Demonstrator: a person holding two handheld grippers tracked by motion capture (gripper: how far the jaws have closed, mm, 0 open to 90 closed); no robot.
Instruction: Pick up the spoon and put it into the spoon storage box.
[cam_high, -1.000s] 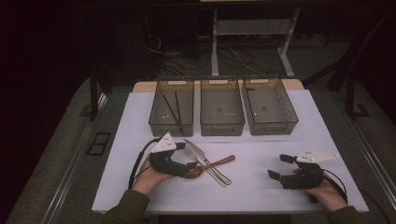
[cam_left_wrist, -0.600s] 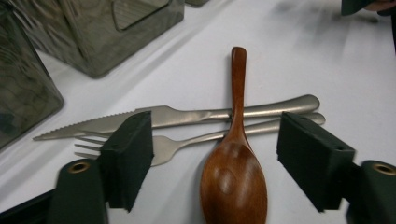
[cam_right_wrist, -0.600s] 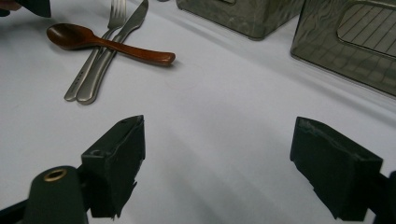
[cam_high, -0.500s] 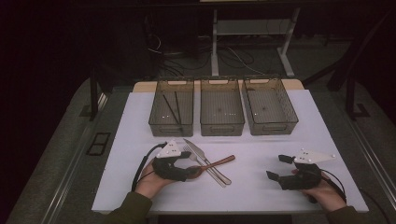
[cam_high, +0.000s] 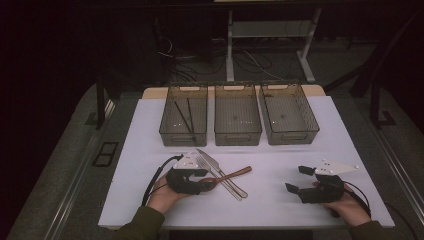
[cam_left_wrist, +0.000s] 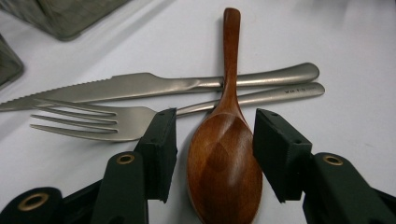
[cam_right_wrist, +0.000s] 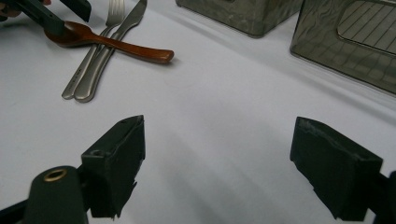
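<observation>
Left gripper view puts the brown wooden spoon (cam_left_wrist: 224, 168) bowl between your left gripper (cam_left_wrist: 212, 154) pads: the jaws have just been closing around it, yet a thin gap seems to remain on each side, so it is not gripped. The spoon lies on the white table sheet (cam_high: 270, 200), its handle crossing over the steel fork (cam_left_wrist: 107, 121) and the serrated steel knife (cam_left_wrist: 140, 86). Finish the squeeze squarely on the bowl's widest part, then lift straight up so the handle clears the metal pieces without dragging them. Ahead stand three grey mesh baskets (cam_high: 237, 117); the left one already holds thin dark sticks (cam_high: 184, 116), chopsticks perhaps, though that is dim. Your right gripper (cam_high: 298, 181) rests on the sheet well apart, jaws spread wide and empty; leave it there.
</observation>
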